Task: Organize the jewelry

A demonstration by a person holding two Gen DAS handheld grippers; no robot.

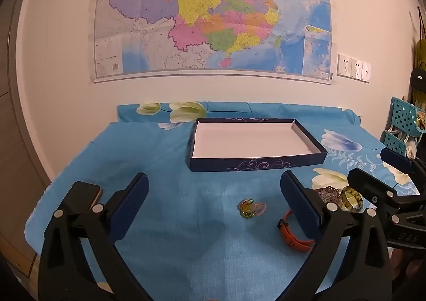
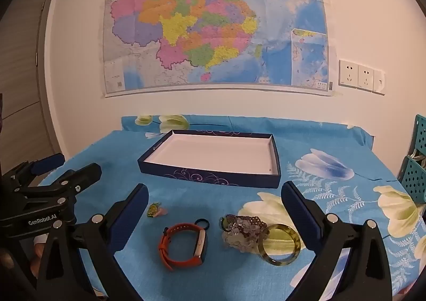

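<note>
A shallow dark blue box [image 1: 255, 163] [image 2: 210, 174] with a white inside lies empty at the middle of the table. In front of it lie a small green and pink trinket [image 1: 249, 208] [image 2: 155, 210], an orange wristband watch [image 1: 294, 233] [image 2: 183, 245], a heap of bead bracelets [image 1: 328, 193] [image 2: 243, 229] and a yellow-green bangle [image 1: 351, 198] [image 2: 279, 245]. My left gripper [image 1: 214, 194] hangs open above the trinket, holding nothing. My right gripper [image 2: 214, 202] is open over the watch and beads, also holding nothing.
A blue floral cloth [image 1: 173, 234] [image 2: 332, 167] covers the table, which stands against a wall with a large map [image 1: 213, 16]. Teal perforated baskets [image 1: 403, 122] [image 2: 415, 170] stand off the right edge. A grey door [image 2: 24, 61] is at the left.
</note>
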